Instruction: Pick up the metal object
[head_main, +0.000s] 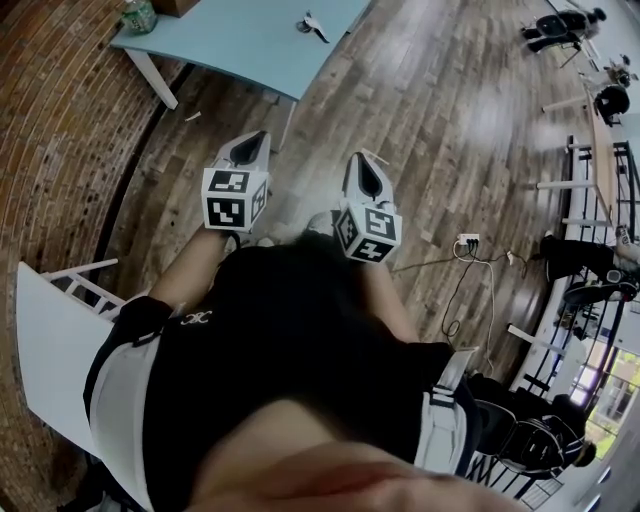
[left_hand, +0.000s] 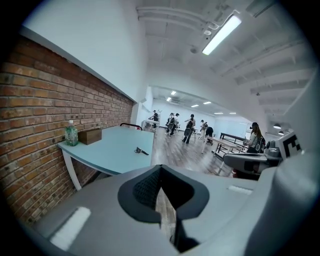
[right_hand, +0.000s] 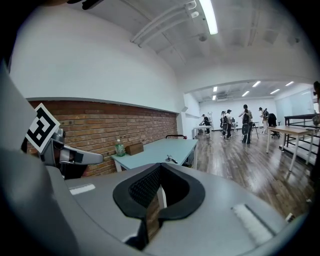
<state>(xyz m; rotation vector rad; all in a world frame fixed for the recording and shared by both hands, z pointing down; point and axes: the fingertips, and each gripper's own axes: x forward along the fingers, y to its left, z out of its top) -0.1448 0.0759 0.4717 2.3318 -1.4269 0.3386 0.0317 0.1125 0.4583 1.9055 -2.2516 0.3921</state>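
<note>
1. Head view, nearest: my left gripper (head_main: 252, 142) and my right gripper (head_main: 362, 162) are held out side by side in front of my torso. The tips point ahead and the marker cubes face me, above the wood floor (head_main: 430, 120).
2. Left gripper view: my fingers there are pressed together, with nothing between them.
3. Right gripper view: the same, fingers closed on each other and empty.
4. On the floor off to my right lies a white power strip (head_main: 467, 240), its cable trailing across the boards.
5. Ahead stands a light blue table (head_main: 230, 45) alongside the brick wall (head_main: 60, 120), well apart from both grippers.
6. The metal object (head_main: 313, 25) lies flat on the tabletop, towards the side facing the open room. It is small and dark with a pale part. It sits alone, and neither gripper is near it.
7. At the wall end of the same table a bottle (head_main: 138, 14) stands upright, with a brown box (head_main: 175, 6) just beside it. Both are well apart from the metal object.
8. Farthest off, seen from the right gripper view, several people (right_hand: 246, 122) stand in the long hall under ceiling strip lights.
</note>
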